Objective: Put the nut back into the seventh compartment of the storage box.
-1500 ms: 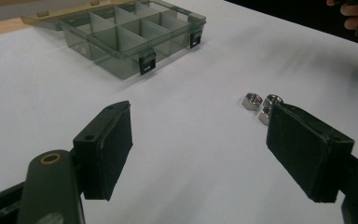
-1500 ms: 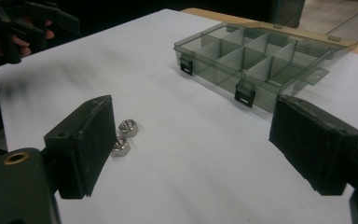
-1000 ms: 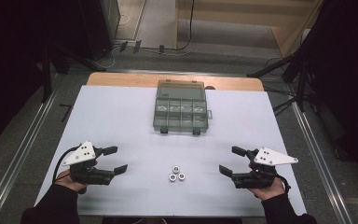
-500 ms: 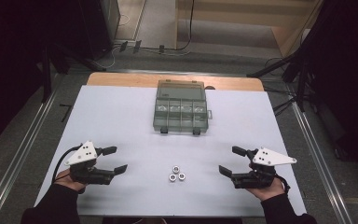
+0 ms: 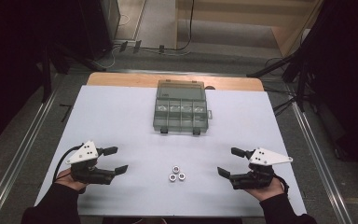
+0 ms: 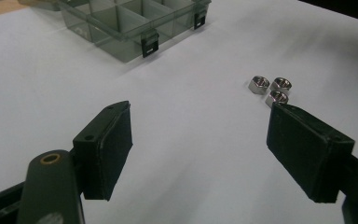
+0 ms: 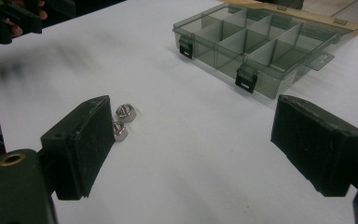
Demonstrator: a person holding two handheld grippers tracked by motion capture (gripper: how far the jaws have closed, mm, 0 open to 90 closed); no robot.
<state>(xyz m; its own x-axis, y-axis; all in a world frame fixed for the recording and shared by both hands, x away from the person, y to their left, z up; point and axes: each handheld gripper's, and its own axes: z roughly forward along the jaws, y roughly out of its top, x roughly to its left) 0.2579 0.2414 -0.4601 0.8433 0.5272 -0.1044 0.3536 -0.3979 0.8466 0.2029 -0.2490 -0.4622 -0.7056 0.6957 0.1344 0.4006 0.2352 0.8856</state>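
Observation:
Three small metal hex nuts point(image 5: 177, 173) lie together on the white table near its front edge, between my two hands. They appear again as nuts point(image 6: 271, 88) in the left gripper view and as nuts point(image 7: 122, 119) in the right gripper view, partly behind a jaw. A smoky clear compartment box point(image 5: 182, 112) stands open farther back at the centre, also seen as the box point(image 7: 256, 46). My left gripper point(image 5: 115, 160) rests low at the front left, open and empty. My right gripper point(image 5: 230, 162) rests at the front right, open and empty too.
The white table top point(image 5: 121, 116) stretches wide around the box, with a wooden strip point(image 5: 121, 79) along its far edge. Metal rails point(image 5: 23, 149) run along both sides of the table, and dark stands and cables sit on the floor beyond.

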